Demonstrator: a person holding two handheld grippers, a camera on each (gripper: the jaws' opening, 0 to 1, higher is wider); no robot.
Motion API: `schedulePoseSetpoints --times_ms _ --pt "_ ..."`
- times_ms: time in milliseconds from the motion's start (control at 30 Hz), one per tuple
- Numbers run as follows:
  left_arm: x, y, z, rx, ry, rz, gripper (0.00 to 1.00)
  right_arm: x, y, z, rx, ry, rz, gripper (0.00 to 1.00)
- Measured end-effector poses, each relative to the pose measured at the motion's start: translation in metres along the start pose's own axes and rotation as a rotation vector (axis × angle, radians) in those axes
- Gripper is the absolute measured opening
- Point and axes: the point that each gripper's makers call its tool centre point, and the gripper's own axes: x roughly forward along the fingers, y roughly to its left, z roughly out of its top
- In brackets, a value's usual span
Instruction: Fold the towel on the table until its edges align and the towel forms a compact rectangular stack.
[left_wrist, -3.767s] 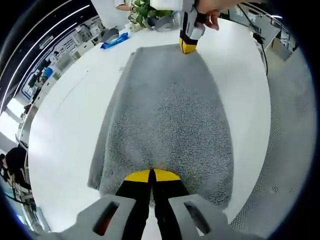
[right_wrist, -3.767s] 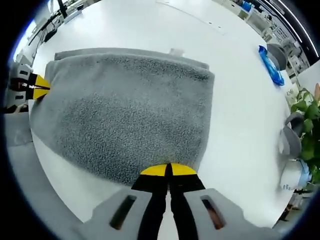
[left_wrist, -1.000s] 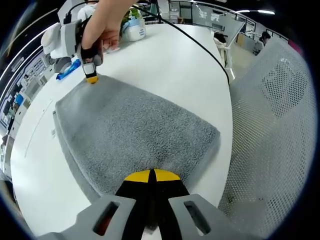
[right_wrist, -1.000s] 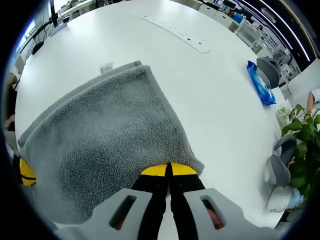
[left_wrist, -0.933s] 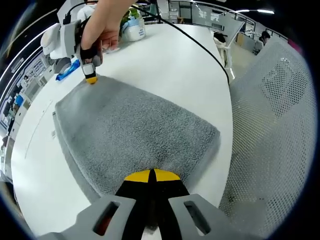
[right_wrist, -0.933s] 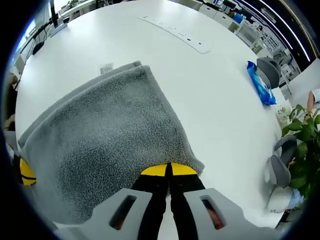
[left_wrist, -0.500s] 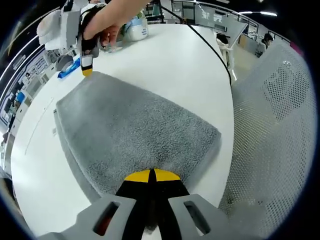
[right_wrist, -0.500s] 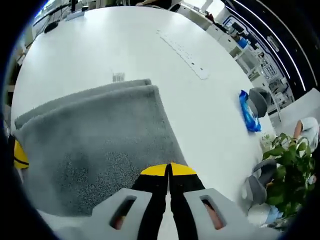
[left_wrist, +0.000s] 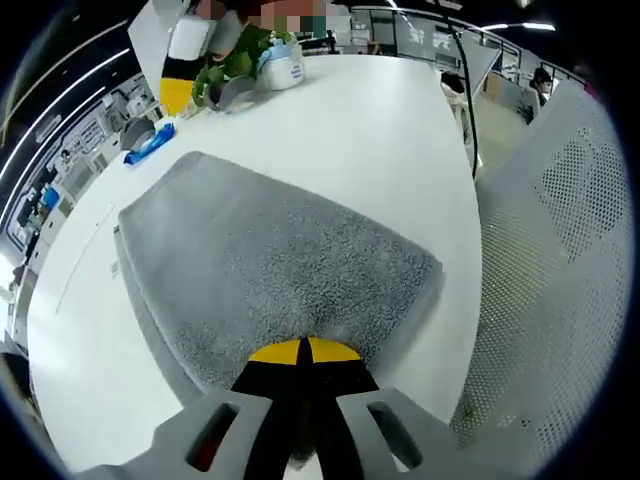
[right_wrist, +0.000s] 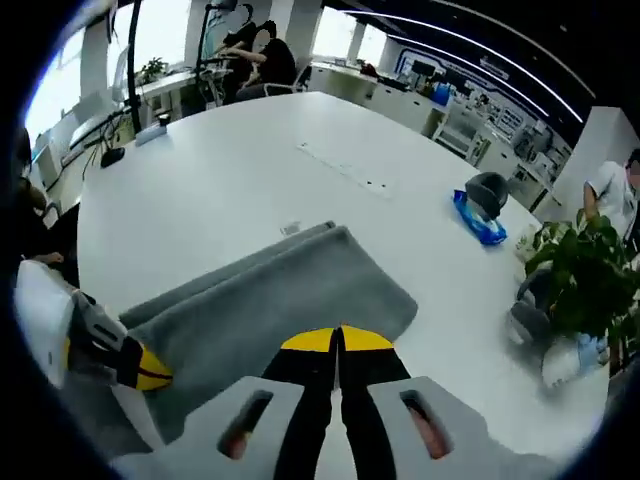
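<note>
So the thick grey terry-cloth towel (left_wrist: 270, 265) is lying folded on the round white desk (left_wrist: 380, 130), taking up the middle of the left gripper view. In the right gripper view it sits around 7 o'clock from centre.

Going left to right in the left gripper view: a blue plastic packet (left_wrist: 150, 143) at 10 o'clock, then the right tool (left_wrist: 176, 95) lifted clear of the cloth up at 11 o'clock, can't tell its jaw state from there. Then a leafy green potted plant (left_wrist: 235, 60), and a white mesh chair back (left_wrist: 560, 270) off at 3 o'clock.

The left tool (left_wrist: 304, 352) has its yellow tips pressed together at the towel's near edge. Looks like it's pinching the hem, but the bite itself is hidden, so that's my read. In its own view the right tool's tips are pressed together on nothing, hovering over the cloth.

Handling-wise I'd guess it's soft, floppy and a bit heavy for cloth, with a nubby, grippy pile. It'll sag and drag, so grab corners or the doubled edge, not the middle. Layers show as stepped edges at the far side.
</note>
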Motion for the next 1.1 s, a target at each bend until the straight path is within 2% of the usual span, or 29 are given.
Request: schedulePoseSetpoints --times_ms 67,200,333,467,533,633,733,800,867,933,1000,1033,1100 --pt "0.002 0.001 0.002 0.003 -0.004 0.010 0.00 -0.013 0.016 -0.018 0.044 0.010 0.016 0.00" --pt "0.004 0.001 0.006 0.021 -0.009 0.039 0.00 -0.031 0.033 -0.040 0.107 -0.007 0.005 0.00" --pt "0.003 0.003 0.005 0.000 -0.028 0.052 0.01 -0.044 0.049 -0.063 0.121 0.015 0.005 0.00" --pt "0.000 0.005 0.004 -0.107 -0.085 0.058 0.01 -0.045 0.055 -0.076 0.116 0.014 0.004 0.00" --pt "-0.003 0.005 0.004 -0.090 -0.083 0.045 0.01 -0.046 0.057 -0.083 0.091 0.036 0.004 0.00" --pt "-0.012 0.015 0.009 -0.090 -0.121 0.068 0.01 -0.047 0.060 -0.086 0.085 0.019 0.006 0.00" --pt "-0.031 0.033 0.022 -0.163 -0.217 0.101 0.01 -0.047 0.065 -0.090 0.114 -0.004 0.011 0.00" --pt "-0.045 0.043 0.021 -0.192 -0.246 0.111 0.01 -0.047 0.067 -0.096 0.143 -0.001 0.008 0.00" --pt "-0.052 0.049 0.015 -0.199 -0.246 0.129 0.01 -0.046 0.066 -0.102 0.129 0.017 -0.015 0.00" --pt "-0.060 0.050 0.003 -0.200 -0.248 0.150 0.01 -0.044 0.060 -0.108 0.050 0.069 -0.056 0.00" --pt "-0.063 0.049 -0.006 -0.210 -0.249 0.161 0.01 -0.043 0.061 -0.101 0.060 0.032 -0.056 0.00" --pt "-0.063 0.051 -0.015 -0.173 -0.176 0.161 0.05 -0.043 0.063 -0.097 0.072 0.015 -0.044 0.00" --pt "-0.065 0.057 -0.013 -0.158 -0.209 0.196 0.15 -0.043 0.070 -0.096 0.094 0.007 -0.011 0.00"
